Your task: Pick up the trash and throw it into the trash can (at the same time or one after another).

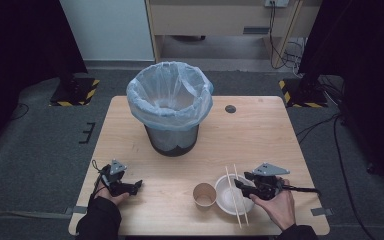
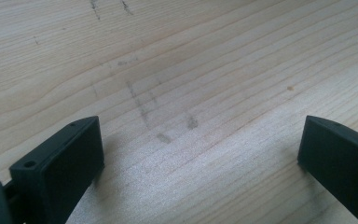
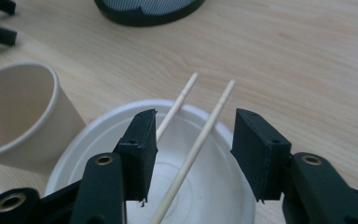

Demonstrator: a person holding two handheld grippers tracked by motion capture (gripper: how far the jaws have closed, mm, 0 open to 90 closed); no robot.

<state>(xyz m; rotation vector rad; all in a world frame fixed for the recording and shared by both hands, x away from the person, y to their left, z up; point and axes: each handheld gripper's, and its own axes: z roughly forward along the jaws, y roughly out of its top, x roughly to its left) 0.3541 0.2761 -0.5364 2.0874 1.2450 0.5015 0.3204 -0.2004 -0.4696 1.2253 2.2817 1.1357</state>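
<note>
My right gripper (image 3: 193, 154) hangs over the white bowl (image 1: 226, 196) near the table's near edge, jaws about half open; one chopstick (image 3: 193, 154) runs up between them, neither pad touching it, so nothing is gripped. The second chopstick (image 3: 176, 106) lies just beside my left-hand jaw, partly hidden behind it. In the high view both chopsticks (image 1: 236, 196) lie across the bowl, near ends over the rim toward me, far ends pointing away. A paper cup (image 1: 204, 194) stands upright just left of the bowl; can't tell if they touch. My left gripper (image 1: 136, 186) rests low at the near left of the wooden table (image 1: 260, 135), well apart from the bowl, jaws wide open over bare wood, holding nothing. Farther back, mid-table, stands a dark bin (image 1: 171, 142) with a pale plastic liner (image 1: 170, 95) folded over its rim.
</note>
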